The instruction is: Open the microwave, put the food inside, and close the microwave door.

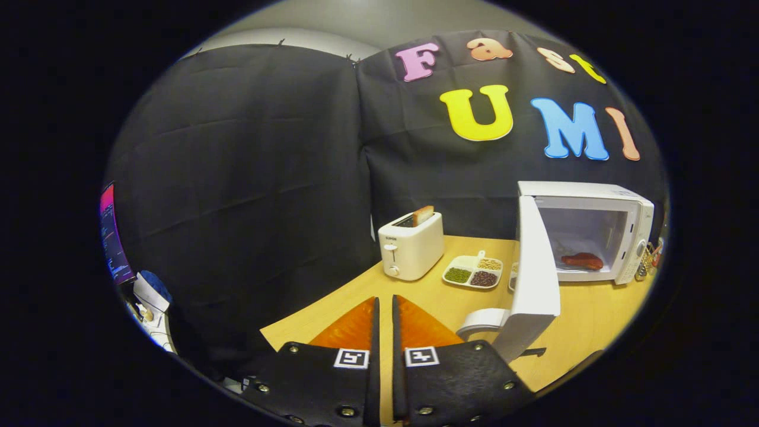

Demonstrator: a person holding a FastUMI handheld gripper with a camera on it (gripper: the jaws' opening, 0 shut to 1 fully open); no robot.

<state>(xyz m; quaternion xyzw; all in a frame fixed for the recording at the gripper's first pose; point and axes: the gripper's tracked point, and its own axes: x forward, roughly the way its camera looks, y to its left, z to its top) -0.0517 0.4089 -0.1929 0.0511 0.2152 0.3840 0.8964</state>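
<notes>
Door [533, 267] stands open, food [582, 261] already inside the microwave [628, 204] at right of frame.
Tool [385, 308], fingers nearly together and empty at bottom centre, should push the door's outer face evenly until it latches.

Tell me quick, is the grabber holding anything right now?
Gripper: fingers shut together, holding nothing, over the table, to the side of the open microwave door.

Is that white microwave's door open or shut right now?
Open. The white microwave has its door swung out, exposing the reddish food inside. The gripper, fingers nearly together, holds nothing.
</notes>
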